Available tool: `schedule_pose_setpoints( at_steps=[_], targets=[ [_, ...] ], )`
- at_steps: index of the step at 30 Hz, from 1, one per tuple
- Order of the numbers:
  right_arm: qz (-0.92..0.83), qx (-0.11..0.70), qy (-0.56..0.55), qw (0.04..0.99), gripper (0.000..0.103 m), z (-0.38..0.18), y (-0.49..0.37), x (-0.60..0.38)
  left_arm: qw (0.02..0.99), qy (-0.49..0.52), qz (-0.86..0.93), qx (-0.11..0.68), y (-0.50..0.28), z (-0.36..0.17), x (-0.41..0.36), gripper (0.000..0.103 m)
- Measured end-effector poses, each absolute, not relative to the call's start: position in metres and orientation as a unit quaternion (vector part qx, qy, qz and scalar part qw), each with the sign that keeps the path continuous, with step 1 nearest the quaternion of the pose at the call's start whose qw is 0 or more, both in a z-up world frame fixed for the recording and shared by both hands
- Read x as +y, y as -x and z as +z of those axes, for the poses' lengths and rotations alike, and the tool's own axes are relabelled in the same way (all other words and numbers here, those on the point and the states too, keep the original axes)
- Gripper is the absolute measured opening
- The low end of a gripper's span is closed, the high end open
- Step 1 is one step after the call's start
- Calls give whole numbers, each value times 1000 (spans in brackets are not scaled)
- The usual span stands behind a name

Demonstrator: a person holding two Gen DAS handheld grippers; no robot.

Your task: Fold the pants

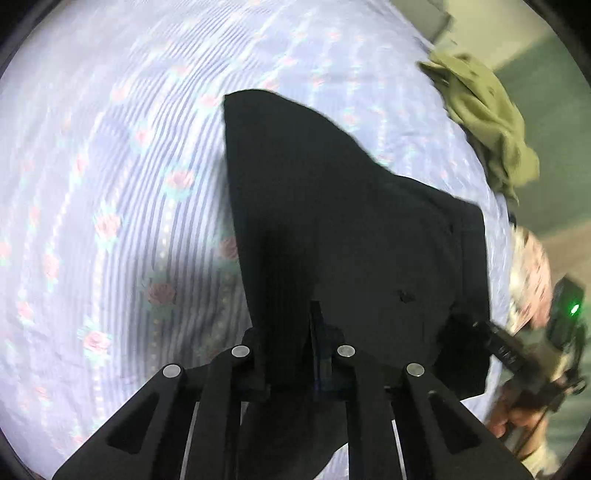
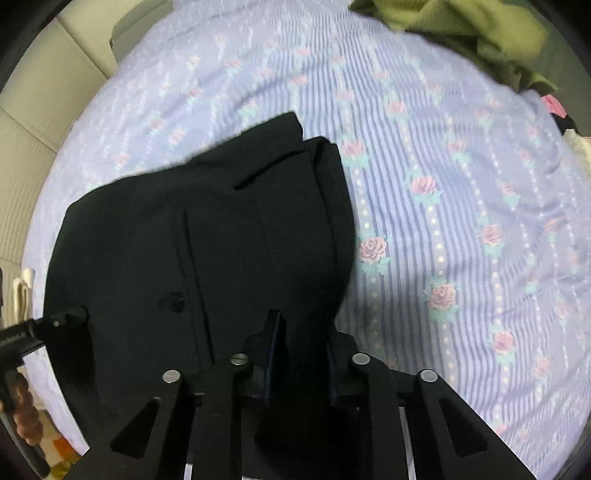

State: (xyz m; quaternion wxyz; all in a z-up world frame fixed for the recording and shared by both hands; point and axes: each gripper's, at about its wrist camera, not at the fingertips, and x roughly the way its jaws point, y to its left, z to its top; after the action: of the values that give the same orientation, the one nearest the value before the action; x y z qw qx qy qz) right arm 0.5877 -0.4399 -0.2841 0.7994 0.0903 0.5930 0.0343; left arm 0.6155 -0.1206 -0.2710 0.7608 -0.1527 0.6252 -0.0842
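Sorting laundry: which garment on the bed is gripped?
The black pants, pinched by both grippers; the green garment lies crumpled and untouched at the bed's far edge.

Olive garment (image 2: 480,33) cut off by frame edge; bedsheet (image 1: 110,166) pattern motion-blurred

Your left gripper (image 1: 295,332) is clamped on the near edge of the black pants (image 1: 332,206), which hang toward twelve o'clock over the floral sheet (image 1: 110,166). At two o'clock lies an olive garment (image 1: 487,122); at four, the right gripper (image 1: 480,328) pinches the pants too.
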Motion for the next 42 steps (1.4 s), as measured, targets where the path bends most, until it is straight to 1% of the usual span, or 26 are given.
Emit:
schedule_pose_setpoints(
  at_steps=[3, 6, 10, 15, 23, 29, 32, 39, 42],
  targets=[
    [46, 580, -85, 809, 15, -262, -574, -435, 779, 111, -87, 611, -609, -243, -135, 15],
    [56, 562, -76, 822, 15, -238, -553, -429, 794, 83, -83, 597, -594, -220, -133, 15],
    [67, 537, -66, 838, 15, -198, -527, -414, 807, 84, -83, 578, -565, -187, -124, 15],
    [78, 509, -36, 856, 15, -162, -496, -375, 833, 73, -71, 544, -522, -139, -118, 15],
    [115, 470, -22, 875, 15, -104, -453, -338, 858, 75, -45, 507, -461, -85, -82, 15],
    [132, 449, -3, 883, 15, -77, -418, -284, 873, 86, -41, 479, -422, -64, -34, 15],
    [128, 442, -11, 888, 15, -68, -400, -251, 874, 97, -52, 472, -406, -57, 4, 15],
    [109, 432, -51, 894, 15, -60, -362, -167, 875, 67, -72, 474, -376, -43, 93, 15],
    [116, 434, -49, 892, 15, -57, -348, -133, 875, 69, -67, 475, -364, -38, 122, 15]
  ],
)
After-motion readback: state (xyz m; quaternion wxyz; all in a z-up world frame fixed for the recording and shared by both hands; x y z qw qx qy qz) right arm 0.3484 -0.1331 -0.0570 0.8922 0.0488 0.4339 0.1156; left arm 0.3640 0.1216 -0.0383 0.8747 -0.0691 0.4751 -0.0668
